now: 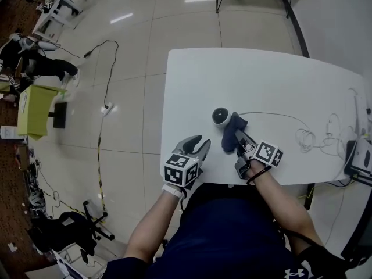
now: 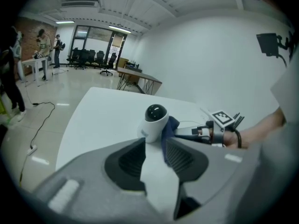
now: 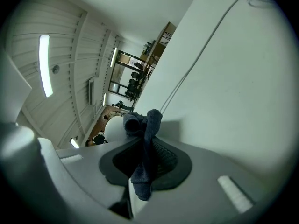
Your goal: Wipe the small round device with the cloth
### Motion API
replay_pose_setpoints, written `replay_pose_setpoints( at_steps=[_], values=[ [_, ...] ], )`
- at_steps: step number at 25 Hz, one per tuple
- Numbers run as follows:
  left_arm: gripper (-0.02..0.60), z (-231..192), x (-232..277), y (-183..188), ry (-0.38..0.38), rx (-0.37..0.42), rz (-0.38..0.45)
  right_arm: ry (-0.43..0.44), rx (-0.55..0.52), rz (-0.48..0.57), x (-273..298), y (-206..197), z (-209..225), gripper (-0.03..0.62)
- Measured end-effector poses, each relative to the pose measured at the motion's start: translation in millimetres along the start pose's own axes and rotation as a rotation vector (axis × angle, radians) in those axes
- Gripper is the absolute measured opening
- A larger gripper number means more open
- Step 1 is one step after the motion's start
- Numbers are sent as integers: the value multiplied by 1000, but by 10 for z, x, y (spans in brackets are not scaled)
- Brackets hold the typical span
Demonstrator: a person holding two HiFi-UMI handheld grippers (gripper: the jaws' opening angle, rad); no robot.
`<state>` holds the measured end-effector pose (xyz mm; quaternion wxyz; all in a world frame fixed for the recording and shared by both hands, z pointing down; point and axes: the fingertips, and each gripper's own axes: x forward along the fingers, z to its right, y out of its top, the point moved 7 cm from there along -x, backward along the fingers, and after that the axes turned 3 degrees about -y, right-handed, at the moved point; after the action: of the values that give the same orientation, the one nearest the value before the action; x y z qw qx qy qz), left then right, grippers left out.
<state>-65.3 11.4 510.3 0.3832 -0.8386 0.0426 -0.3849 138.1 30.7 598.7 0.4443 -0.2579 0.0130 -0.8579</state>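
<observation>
Near the table's point(image 1: 261, 80) front edge, right gripper point(image 1: 239, 137) is clamping the dark blue cloth point(image 1: 231, 133), which is bunching against the small round device point(image 1: 220, 116). Device is standing upright on the table. Left gripper point(image 1: 197, 144) is sitting just short of it, jaws apart, gripping nothing.
</observation>
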Motion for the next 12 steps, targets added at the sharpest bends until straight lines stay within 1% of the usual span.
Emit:
replay_pose_setpoints(
  at_steps=[3, 6, 9, 12],
  values=[
    [133, -9, -28, -45, 13, -25, 15, -23, 5, -12, -18, 31, 78, 55],
    [133, 12, 7, -71, 18, -53, 46, -21, -11, -17, -104, 108, 68, 55],
    [133, 31, 56, -66, 11, -74, 81, 4, -85, 8, -218, 269, -151, 55],
    [133, 47, 80, -24, -1, -91, 120, 33, -195, 48, -287, 497, -503, 55]
  ],
)
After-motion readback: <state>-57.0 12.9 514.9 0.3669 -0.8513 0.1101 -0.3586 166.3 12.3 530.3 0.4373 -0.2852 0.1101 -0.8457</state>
